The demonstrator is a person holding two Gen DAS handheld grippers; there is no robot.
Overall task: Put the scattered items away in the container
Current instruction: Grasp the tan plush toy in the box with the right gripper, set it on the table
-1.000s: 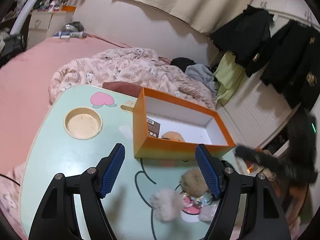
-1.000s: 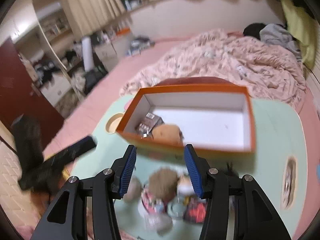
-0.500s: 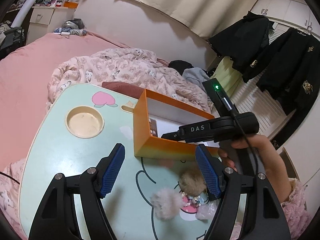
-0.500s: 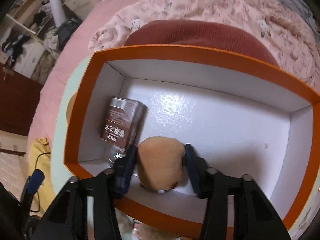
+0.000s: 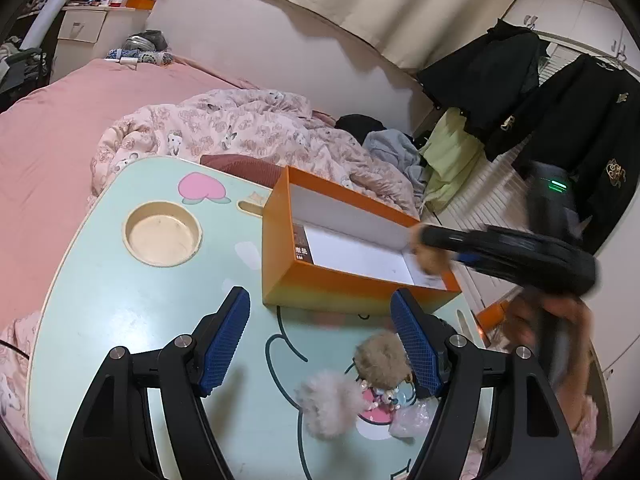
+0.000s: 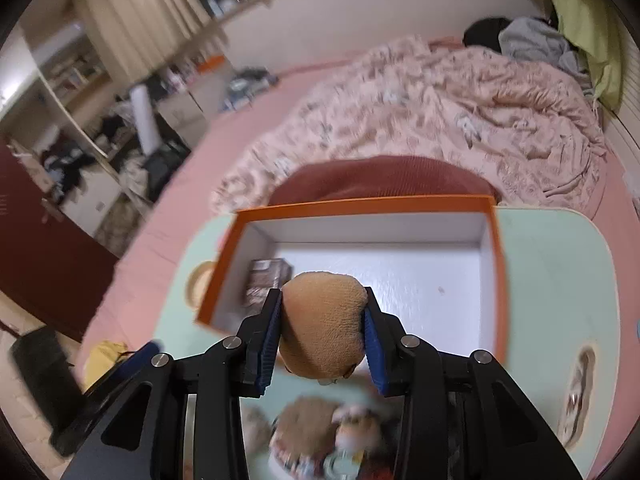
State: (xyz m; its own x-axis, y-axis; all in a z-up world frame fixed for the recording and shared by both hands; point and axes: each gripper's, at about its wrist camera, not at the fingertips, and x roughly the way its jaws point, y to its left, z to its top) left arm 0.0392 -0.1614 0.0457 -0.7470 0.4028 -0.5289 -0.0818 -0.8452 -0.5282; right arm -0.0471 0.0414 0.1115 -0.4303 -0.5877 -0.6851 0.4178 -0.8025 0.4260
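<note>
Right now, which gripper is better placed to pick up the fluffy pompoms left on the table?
Left. The left gripper hangs open and empty just above the beige pompom and white pompom, while the right gripper is clamped on a tan plush toy.

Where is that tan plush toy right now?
The tan plush toy is squeezed between the right gripper pads, held above the near edge of the orange box, with the scattered fluffy items on the table below it.
</note>
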